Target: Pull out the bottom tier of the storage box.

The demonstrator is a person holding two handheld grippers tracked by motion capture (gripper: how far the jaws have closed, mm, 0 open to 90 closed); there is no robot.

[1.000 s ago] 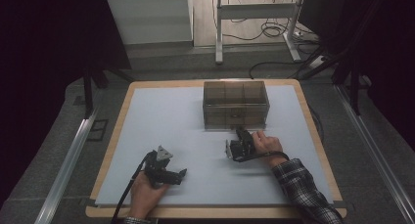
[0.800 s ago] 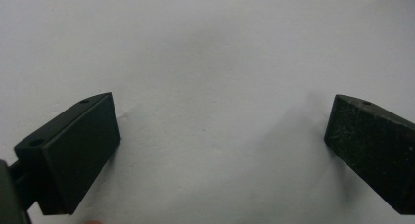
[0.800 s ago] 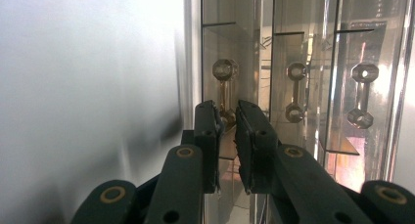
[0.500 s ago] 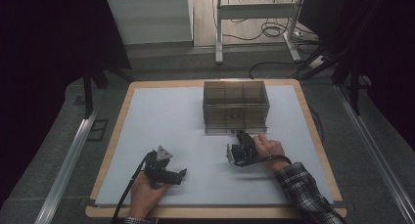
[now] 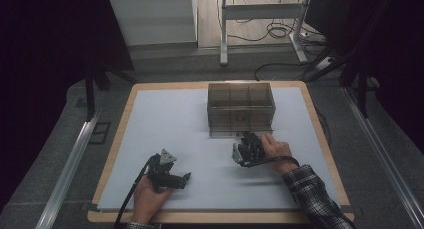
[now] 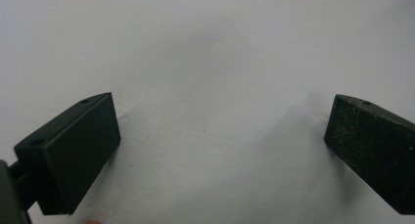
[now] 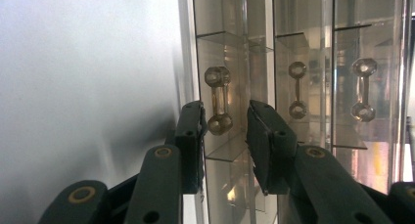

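A smoky clear drawer box (image 5: 241, 106) stands at the back middle of the white mat (image 5: 165, 119). My right gripper (image 5: 248, 139) lies just before its front face, held by a hand in a plaid sleeve. In the right gripper view the box (image 7: 303, 48) appears turned on its side, and my right gripper (image 7: 225, 111) is narrowly open with a small drawer handle (image 7: 218, 104) just beyond its tips, untouched. My left gripper (image 5: 186, 178) rests near the mat's front edge; in its own view it (image 6: 222, 145) stands wide open over bare mat (image 6: 205, 48).
The mat lies on a wooden tabletop (image 5: 120, 139). Two more drawer handles (image 7: 297, 89) show farther along the box front. Metal rails (image 5: 70, 164) run along both sides of the table, and a desk frame (image 5: 260, 11) with cables stands behind.
My right gripper has shifted only slightly in front of the box. The left gripper has stayed where it was.
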